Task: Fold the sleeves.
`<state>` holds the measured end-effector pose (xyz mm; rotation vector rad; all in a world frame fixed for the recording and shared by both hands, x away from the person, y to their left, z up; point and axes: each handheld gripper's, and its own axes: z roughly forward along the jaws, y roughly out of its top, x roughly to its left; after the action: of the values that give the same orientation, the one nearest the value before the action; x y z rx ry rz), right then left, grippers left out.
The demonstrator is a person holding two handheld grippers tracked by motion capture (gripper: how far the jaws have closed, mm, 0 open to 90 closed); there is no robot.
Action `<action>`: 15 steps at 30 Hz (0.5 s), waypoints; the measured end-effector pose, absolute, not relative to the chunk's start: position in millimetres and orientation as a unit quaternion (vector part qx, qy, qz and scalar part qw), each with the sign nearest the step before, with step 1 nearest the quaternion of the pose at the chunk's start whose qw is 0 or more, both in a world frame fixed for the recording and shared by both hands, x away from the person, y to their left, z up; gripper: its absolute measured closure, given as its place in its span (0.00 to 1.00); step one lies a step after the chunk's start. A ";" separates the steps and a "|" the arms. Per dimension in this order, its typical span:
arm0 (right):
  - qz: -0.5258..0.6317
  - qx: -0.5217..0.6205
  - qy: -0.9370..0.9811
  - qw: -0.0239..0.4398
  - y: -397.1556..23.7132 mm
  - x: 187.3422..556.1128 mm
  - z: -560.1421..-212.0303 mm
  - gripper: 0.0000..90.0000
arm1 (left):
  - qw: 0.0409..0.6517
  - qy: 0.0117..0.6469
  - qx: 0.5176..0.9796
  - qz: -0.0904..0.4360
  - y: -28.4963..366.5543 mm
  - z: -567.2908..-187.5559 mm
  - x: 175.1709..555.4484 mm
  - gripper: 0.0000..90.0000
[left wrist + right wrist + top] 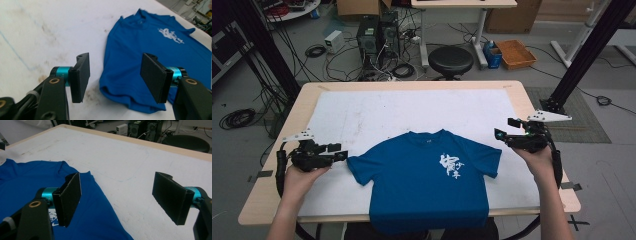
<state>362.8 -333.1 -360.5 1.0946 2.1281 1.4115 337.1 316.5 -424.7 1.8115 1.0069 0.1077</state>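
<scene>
- High view: a blue T-shirt (427,180) with a white print on the chest lies flat, front up, on the white mat (362,115) that covers the wooden table (272,175). Its hem hangs over the near table edge.
- High view: the left gripper (341,152), held in the person's left hand (304,175), points toward the shirt, its tips just beside the end of the nearer sleeve. Its jaws stand apart with nothing between them.
- High view: the right gripper (504,129), held in the right hand (537,157), sits just beyond the other sleeve and points inward over it. Its jaws stand apart as well.
- High view: behind the table, on the floor, stand a black round stool (450,61), computer towers (374,35) and loose cables.
- Left gripper view: the two black jaws are spread, empty. The T-shirt (150,57) lies ahead and to the right of them; the sleeve's hemmed end (122,97) shows in the gap between the jaws, below them, untouched. Stained white mat (37,37) lies ahead on the left.
- Right gripper view: the jaws are wide apart and hold nothing. The T-shirt (27,182) lies under and behind the left jaw; bare mat (125,170) fills the gap and lies beneath the right jaw. The table's far edge (160,146), the stool (187,142) and the computer towers (142,128) show beyond.
</scene>
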 end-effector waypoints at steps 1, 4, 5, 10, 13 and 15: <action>0.500 0.386 0.754 0.181 -332.8 363.3 -360.9 0.26 | 0.501 0.426 0.753 0.035 315.6 -427.6 338.7 0.47; 0.498 0.385 0.755 0.182 -332.1 363.4 -361.6 0.26 | 0.485 0.434 0.759 0.027 310.8 -432.4 341.3 0.51; 0.498 0.386 0.755 0.182 -332.0 363.4 -361.6 0.26 | 0.478 0.438 0.761 0.029 308.8 -433.7 341.8 0.53; 0.496 0.387 0.755 0.185 -332.4 362.9 -361.9 0.27 | 0.469 0.445 0.762 0.031 306.2 -435.9 342.4 0.64; 0.497 0.387 0.754 0.186 -333.1 362.8 -361.9 0.27 | 0.459 0.453 0.763 0.027 305.8 -438.3 342.7 0.70; 0.497 0.386 0.755 0.187 -333.5 362.8 -361.9 0.27 | 0.456 0.457 0.764 0.020 305.2 -440.3 342.8 0.76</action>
<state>362.8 -333.5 -361.9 1.0866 2.1241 1.3982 342.8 305.2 -440.3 1.8828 1.1264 0.0494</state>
